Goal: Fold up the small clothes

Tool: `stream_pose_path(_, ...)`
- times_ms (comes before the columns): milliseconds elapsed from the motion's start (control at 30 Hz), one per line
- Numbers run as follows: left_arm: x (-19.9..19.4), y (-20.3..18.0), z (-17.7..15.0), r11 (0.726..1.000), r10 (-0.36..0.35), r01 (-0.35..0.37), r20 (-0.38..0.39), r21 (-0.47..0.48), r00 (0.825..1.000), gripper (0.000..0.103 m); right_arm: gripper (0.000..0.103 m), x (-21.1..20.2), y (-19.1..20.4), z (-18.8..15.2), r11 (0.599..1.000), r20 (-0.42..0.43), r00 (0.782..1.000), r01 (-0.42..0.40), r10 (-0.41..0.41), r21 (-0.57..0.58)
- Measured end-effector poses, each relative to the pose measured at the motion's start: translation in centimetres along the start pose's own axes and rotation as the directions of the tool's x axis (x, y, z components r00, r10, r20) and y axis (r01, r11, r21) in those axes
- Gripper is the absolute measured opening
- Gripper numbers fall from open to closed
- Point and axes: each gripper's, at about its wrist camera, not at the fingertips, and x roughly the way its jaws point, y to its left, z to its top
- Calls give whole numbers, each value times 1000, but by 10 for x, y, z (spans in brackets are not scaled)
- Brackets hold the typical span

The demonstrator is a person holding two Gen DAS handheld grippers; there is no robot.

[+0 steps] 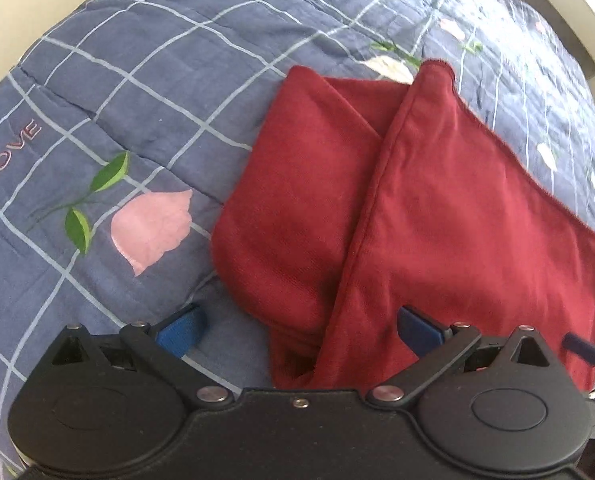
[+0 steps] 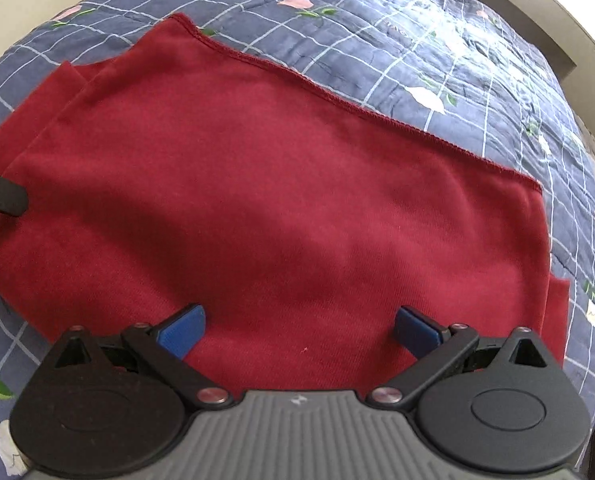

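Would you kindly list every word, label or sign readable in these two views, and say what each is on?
"LOVE": pink capitals on the blue checked quilt, left wrist view.
Faint lettering on the quilt in the right wrist view: too small and blurred to read.
Small pale emblem on the right gripper's grey housing: a mark, not legible text.
Red garment: no text visible.
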Motion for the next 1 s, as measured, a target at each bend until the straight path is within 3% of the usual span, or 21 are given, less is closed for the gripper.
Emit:
stream_pose_path(100, -3, 0, 1, 999, -41, 41, -2, -22, 999, 95, 103, 2, -2, 2, 1000, -6, 1000, -6, 6, 4)
stream_pose_path(200, -3, 0, 2, 995, -95, 95, -3, -36, 995, 80, 103, 0, -5, 1, 1000, -6, 1000, -25, 25, 0)
stream_pose_path(400, 4, 8, 5, 984, -117, 114, -15, -138, 993, 63, 103, -25, -17, -6, 998, 25, 998, -58, 59, -30)
stream_pose_path(467, 5, 8, 7, 985, -93, 90, -16, -147, 996, 41, 103, -35, -23, -12, 997, 45, 996, -71, 72, -32)
stream_pose_path(500, 5, 8, 7, 985, -90, 87, -16, -150, 996, 37, 103, -39, -27, -15, 997, 53, 996, -76, 77, -33)
stream_pose_path(567, 3, 7, 7, 982, -107, 105, -4, -159, 994, 19, 103, -44, -35, -21, 996, 61, 995, -80, 81, -32)
stream_pose_path(800, -29, -27, -1, 997, -55, 60, 94, -52, 994, 14, 103, -68, -71, -49, 996, 96, 991, -90, 92, -23)
stream_pose_path(1000, -61, -83, -5, 996, -32, 18, 174, 82, 984, 13, 103, -92, -119, -76, 997, 138, 987, -78, 80, -20)
